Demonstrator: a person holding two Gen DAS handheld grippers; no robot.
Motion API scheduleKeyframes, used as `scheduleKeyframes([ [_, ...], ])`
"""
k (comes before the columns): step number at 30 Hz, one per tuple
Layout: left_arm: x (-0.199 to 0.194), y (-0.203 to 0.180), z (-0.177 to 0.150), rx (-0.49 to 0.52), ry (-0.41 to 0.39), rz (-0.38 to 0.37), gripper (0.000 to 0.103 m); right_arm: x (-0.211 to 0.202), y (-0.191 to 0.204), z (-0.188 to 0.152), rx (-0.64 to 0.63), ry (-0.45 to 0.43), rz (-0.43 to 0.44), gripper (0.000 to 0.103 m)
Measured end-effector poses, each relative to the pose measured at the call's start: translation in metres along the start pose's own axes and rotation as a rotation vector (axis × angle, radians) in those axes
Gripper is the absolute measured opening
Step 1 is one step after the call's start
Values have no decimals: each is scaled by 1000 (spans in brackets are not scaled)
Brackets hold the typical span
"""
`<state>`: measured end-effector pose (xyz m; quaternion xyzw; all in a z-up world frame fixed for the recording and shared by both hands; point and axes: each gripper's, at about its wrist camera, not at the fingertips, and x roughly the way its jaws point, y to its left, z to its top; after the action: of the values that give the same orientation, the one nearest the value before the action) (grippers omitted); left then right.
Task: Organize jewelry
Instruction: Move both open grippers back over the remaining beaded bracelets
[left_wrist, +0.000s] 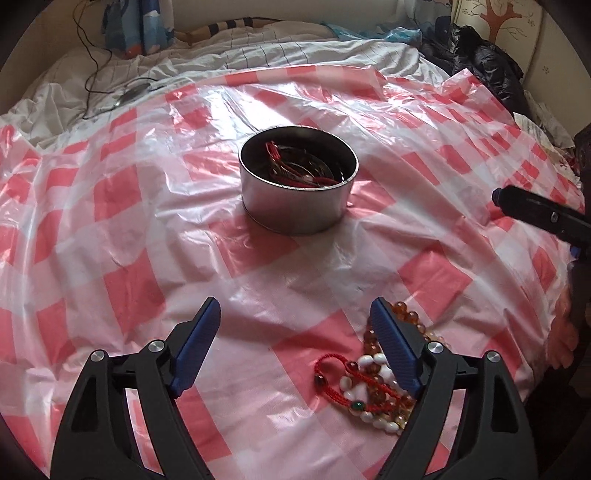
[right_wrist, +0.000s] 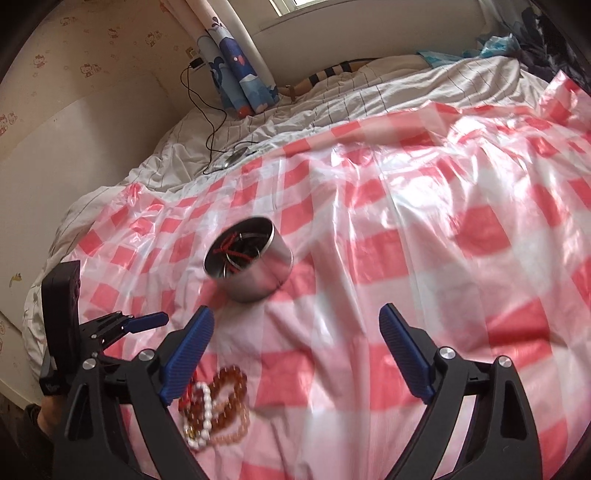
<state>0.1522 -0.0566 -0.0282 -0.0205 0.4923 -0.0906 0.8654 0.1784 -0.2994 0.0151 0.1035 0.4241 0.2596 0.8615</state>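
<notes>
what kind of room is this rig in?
Most likely a bedroom. The work surface is a bed: a red-and-white checked plastic sheet lies over a rumpled white duvet. A cartoon-print curtain hangs at the window, and cartoon wallpaper covers the wall.

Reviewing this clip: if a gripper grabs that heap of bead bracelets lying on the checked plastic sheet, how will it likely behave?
The bead bracelets are loose strands tangled with a red cord, so they would probably hang floppy and drag neighbours along. The round, glossy beads look apt to slip between the flat pads. The plastic sheet is wrinkled and thin, so a push would likely bunch it.
</notes>
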Motion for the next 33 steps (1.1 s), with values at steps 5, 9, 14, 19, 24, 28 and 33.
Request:
scheduleKeyframes([
  [5, 3, -4, -15, -23, 42, -39, 80, -5, -5, -15, 23, 22, -2, 88],
  [9, 7, -16, -24, 31, 74, 9, 80, -2, -1, -15, 12, 28, -1, 88],
  [14, 6, -26, -31, 116, 79, 100, 80, 2, 5, -19, -12, 43, -17, 88],
  [19, -11, -4, -32, 84, 56, 193, 79, -1, 7, -21, -16, 39, -5, 88],
  [24, -21, 23, -34, 26, 52, 244, 79, 1, 32, -29, -112, 69, 82, 88],
  [28, -25, 31, -34, -13, 33, 236, 79, 11, 65, -45, -235, 161, 205, 88],
  [33, -33, 36, -27, -81, -9, 173, 79, 27, 98, -63, -386, 229, 230, 69],
])
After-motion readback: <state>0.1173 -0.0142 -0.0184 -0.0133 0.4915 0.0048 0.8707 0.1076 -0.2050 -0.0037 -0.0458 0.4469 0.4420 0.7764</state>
